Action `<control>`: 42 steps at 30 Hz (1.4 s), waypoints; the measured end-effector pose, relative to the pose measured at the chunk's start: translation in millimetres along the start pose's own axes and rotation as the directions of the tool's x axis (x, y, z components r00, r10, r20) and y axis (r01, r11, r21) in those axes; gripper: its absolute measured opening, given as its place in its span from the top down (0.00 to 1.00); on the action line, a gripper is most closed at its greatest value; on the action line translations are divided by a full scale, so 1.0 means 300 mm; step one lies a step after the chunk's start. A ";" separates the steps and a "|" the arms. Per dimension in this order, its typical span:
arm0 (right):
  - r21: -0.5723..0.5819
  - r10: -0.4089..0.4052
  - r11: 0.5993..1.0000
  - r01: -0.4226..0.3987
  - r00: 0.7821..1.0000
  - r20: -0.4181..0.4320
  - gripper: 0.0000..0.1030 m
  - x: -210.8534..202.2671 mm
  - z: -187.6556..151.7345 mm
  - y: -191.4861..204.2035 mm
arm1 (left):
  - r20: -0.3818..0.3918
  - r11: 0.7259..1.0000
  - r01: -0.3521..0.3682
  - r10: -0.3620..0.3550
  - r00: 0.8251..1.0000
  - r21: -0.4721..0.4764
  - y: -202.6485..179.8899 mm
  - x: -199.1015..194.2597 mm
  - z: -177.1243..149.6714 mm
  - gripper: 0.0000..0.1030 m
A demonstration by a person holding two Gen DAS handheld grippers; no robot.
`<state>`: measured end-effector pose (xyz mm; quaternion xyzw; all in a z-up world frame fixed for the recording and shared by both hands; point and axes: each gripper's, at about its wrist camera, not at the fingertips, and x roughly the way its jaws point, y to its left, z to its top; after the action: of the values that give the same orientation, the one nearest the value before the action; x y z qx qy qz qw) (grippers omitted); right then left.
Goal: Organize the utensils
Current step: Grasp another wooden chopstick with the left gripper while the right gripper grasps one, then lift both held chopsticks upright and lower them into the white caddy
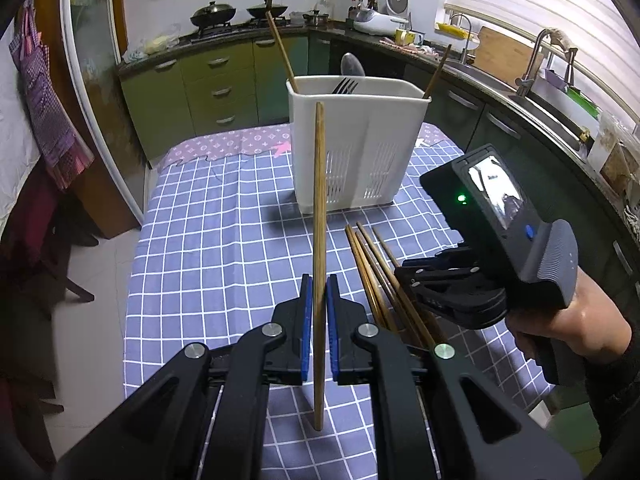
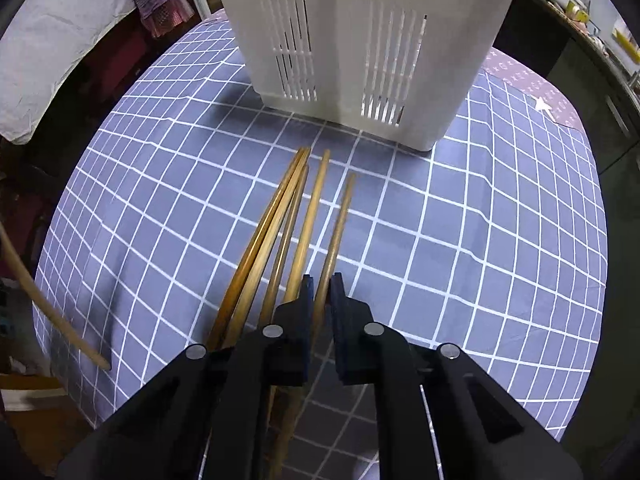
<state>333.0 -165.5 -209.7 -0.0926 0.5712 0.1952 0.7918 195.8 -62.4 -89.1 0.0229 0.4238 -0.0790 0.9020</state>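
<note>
Chopsticks are the business at hand — we have one chopstick [image 1: 319,240] pinched upright in the left tongs [image 1: 319,312], its blue pads pressed against the wood, lifted clear of the table [image 1: 208,240]. Our right tongs [image 2: 320,300] point down over the loose chopsticks [image 2: 280,232] lying near us on the checked cloth, just short of the white caddy [image 2: 360,40]. They have closed on the rightmost stick [image 2: 340,220], which runs up between the pads; it seems still to lie on the cloth.

The caddy stands at the far side, already holding a fork [image 1: 345,86], a spoon and two chopsticks leaning out of its corners.

We judge the step to be mid-collection: one stick in hand, a second just gripped, four more waiting. Next we must lift the right stick without dragging its neighbours, which lie close on its left — then tip both sticks vertical and lower them over the caddy's rim, clear of the fork.
</note>
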 end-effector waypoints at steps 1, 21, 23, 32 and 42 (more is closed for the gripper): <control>0.001 0.005 1.000 -0.005 1.000 0.016 0.93 -0.006 -0.004 0.004 | 0.004 1.000 0.001 -0.001 1.000 0.002 -0.002 -0.004 -0.001 0.93; 0.076 0.077 0.990 -0.122 0.896 0.437 0.94 -0.577 -0.289 -0.129 | 0.088 0.999 -0.023 0.020 0.996 0.036 -0.016 -0.093 -0.015 0.93; 0.071 0.071 0.991 -0.115 0.888 0.454 0.94 -0.606 -0.311 -0.124 | 0.102 0.999 -0.028 0.024 0.995 0.039 -0.019 -0.108 -0.016 0.93; 0.053 0.070 0.993 -0.109 0.875 0.478 0.94 -0.652 -0.324 -0.094 | 0.132 0.998 -0.028 0.020 0.991 0.055 -0.035 -0.155 -0.007 0.93; 0.014 0.079 0.995 -0.099 0.863 0.498 0.94 -0.700 -0.315 -0.056 | 0.147 0.997 -0.015 0.004 0.989 0.073 -0.048 -0.186 0.018 0.93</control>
<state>200.9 -258.5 -44.5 0.0025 0.3556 0.2376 0.9039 162.5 -70.3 -42.5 0.0523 0.3529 -0.0916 0.9297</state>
